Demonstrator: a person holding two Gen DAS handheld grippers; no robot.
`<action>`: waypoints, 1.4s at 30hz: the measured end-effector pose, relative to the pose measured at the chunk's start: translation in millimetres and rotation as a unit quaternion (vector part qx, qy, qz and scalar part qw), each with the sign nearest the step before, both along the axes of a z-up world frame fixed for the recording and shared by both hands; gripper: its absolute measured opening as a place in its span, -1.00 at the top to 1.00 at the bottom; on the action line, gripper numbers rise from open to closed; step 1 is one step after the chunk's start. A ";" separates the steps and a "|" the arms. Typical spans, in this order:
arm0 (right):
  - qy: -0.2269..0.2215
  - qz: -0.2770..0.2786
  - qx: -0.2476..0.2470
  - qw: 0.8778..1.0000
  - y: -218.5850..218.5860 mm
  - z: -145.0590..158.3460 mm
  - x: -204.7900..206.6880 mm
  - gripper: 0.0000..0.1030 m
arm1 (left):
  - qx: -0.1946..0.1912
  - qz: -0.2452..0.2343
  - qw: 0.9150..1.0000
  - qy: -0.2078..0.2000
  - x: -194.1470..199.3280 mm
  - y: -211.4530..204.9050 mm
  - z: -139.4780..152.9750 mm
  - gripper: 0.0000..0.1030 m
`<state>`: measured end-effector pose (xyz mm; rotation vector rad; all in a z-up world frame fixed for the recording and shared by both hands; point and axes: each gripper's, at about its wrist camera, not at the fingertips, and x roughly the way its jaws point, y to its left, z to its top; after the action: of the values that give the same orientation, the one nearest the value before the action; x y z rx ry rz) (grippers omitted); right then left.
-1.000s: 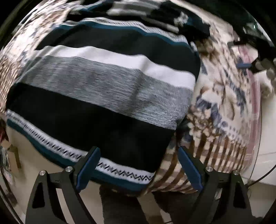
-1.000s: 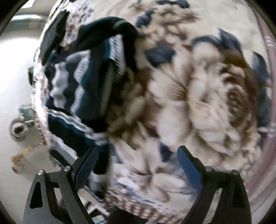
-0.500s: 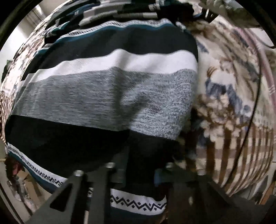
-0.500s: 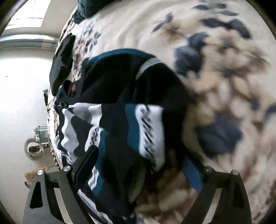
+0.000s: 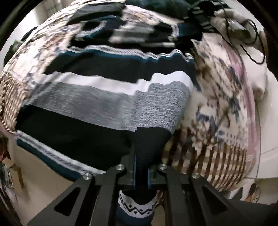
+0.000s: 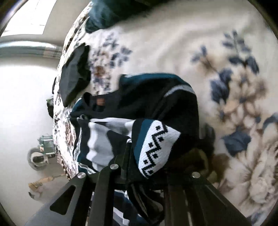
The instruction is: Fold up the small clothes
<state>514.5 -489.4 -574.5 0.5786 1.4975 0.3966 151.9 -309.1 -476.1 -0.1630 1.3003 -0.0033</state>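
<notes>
A sweater (image 5: 104, 104) striped black, white, grey and teal lies spread on a floral bedspread (image 5: 225, 107). My left gripper (image 5: 141, 172) is shut on its near right corner, just above the zigzag hem, and holds that corner raised in a fold. In the right wrist view the sweater (image 6: 156, 104) is bunched up at its far end. My right gripper (image 6: 147, 173) has its jaws closing on this bunch. Dark fabric sits between them, and the zigzag cuff (image 6: 156, 144) drapes over and hides the right finger.
A flat dark cloth (image 6: 73, 78) lies near the bed's left edge and a dark teal garment (image 6: 107, 15) at the far end. Left of the bed is pale floor with a small wheeled thing (image 6: 40, 156). A hand with a cabled device (image 5: 234, 26) shows far right.
My left gripper went from open to shut on the sweater's near corner and lifted it. My right gripper moved from the bare bedspread over to the sweater's bunched end and closed on it.
</notes>
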 end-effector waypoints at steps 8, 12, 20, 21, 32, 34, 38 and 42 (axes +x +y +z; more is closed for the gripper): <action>-0.013 0.044 -0.069 0.997 104.1 73.9 27.9 0.73 | -0.064 0.106 0.992 -0.022 6.8 123.9 23.4 0.88; -0.007 0.062 -0.107 0.992 195.6 78.0 48.5 0.73 | -0.101 0.144 0.984 -0.014 11.1 191.4 7.6 0.88; 0.072 0.089 -0.196 0.974 372.1 -5.0 83.6 0.56 | -0.171 0.182 0.968 0.041 8.4 303.6 -62.1 0.79; 0.081 0.090 -0.183 0.976 381.6 -11.8 83.3 0.44 | -0.190 0.194 0.961 0.047 3.4 314.7 -66.6 0.78; 0.044 0.123 -0.138 0.982 355.2 23.5 10.7 -0.15 | -0.225 0.128 0.965 0.041 9.9 337.0 -50.2 -0.08; 0.058 0.130 -0.153 0.978 353.3 12.2 -2.7 -0.15 | -0.193 0.072 0.977 0.057 24.4 314.1 -55.1 -0.08; 0.074 0.117 -0.166 0.976 357.7 -6.4 -19.9 0.55 | -0.099 0.031 0.991 0.083 29.1 291.1 -71.4 0.23; 0.051 0.123 -0.105 0.985 369.2 4.2 -22.1 0.21 | -0.083 0.140 0.983 0.087 4.1 336.1 -68.0 0.32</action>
<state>492.3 -120.2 -570.3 0.2495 1.6914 0.3967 156.0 27.0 -544.1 -0.4973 1.4419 0.1454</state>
